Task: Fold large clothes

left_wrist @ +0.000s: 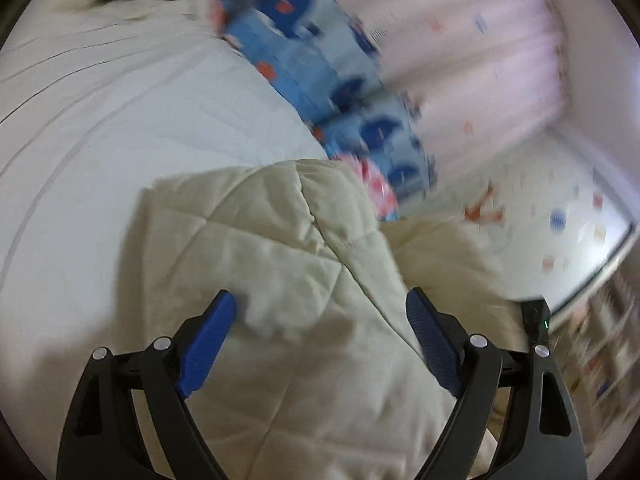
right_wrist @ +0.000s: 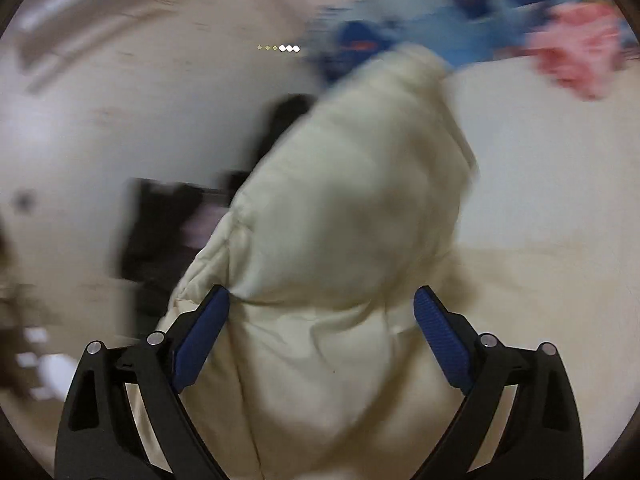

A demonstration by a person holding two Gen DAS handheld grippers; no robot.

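Note:
A cream quilted puffy garment (left_wrist: 280, 264) lies folded on the white bed sheet (left_wrist: 100, 120). My left gripper (left_wrist: 320, 308) hovers just over it with its jaws wide apart, the blue pads (left_wrist: 208, 340) not pressing the fabric. In the right wrist view the same cream garment (right_wrist: 340, 208) bulges up between the fingers of my right gripper (right_wrist: 322, 300). Its jaws also stand wide; the left blue pad (right_wrist: 200, 340) brushes a fold and the other pad stands apart from the cloth. Both views are blurred by motion.
Blue patterned bedding (left_wrist: 304, 60) with a red and white piece (left_wrist: 380, 188) lies along the bed's far side, seen too as blue bedding (right_wrist: 440, 32) from the right. A pale curtain (left_wrist: 480, 60), a wall with stickers (left_wrist: 556, 220) and dark objects (right_wrist: 168, 232) surround the bed.

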